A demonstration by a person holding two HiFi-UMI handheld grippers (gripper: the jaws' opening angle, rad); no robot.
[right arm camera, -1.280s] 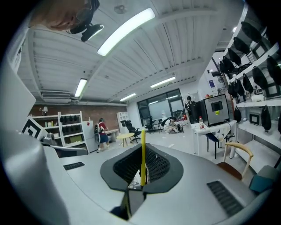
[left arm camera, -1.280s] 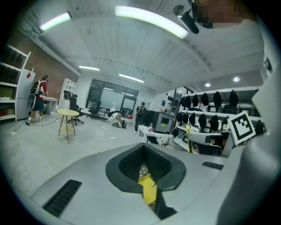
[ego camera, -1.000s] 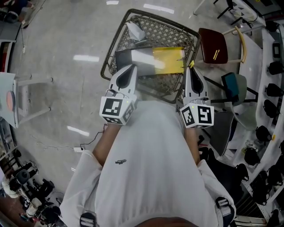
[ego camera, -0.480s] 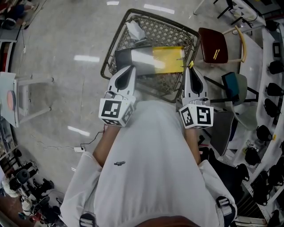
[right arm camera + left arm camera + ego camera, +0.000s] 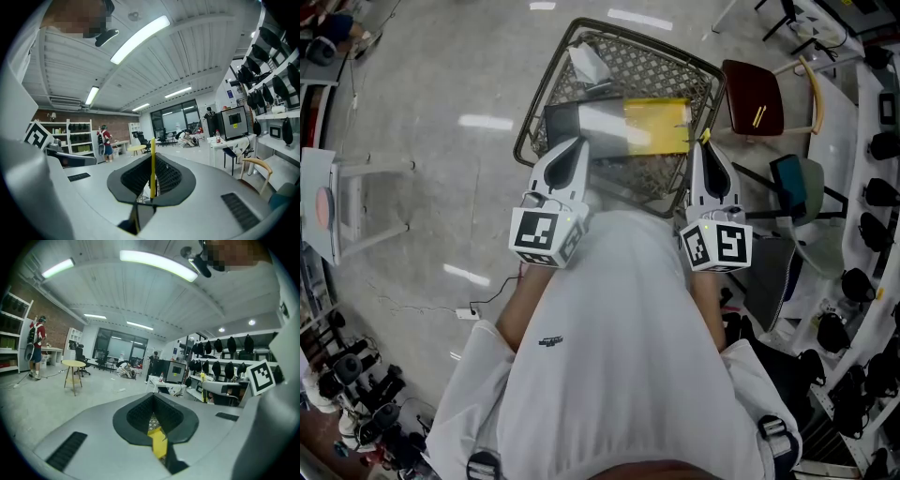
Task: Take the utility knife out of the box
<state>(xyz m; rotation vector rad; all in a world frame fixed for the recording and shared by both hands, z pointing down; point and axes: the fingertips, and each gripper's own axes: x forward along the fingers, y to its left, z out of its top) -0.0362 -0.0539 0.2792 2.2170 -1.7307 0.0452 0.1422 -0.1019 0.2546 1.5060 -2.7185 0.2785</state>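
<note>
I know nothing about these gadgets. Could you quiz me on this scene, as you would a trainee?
1. True or false: the right gripper is clamped on a thin yellow edge of the box.
2. What is beneath the box? A) a wire basket B) a wooden table C) a sink
3. Fill in: the chair seat to the right of the basket is dark ____.
Key: 1 true; 2 A; 3 red.

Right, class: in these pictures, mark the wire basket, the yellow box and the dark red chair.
wire basket (image 5: 652, 66): head view, on its bare mesh.
yellow box (image 5: 656, 127): head view, on its yellow top face.
dark red chair (image 5: 745, 89): head view, on its seat.
</note>
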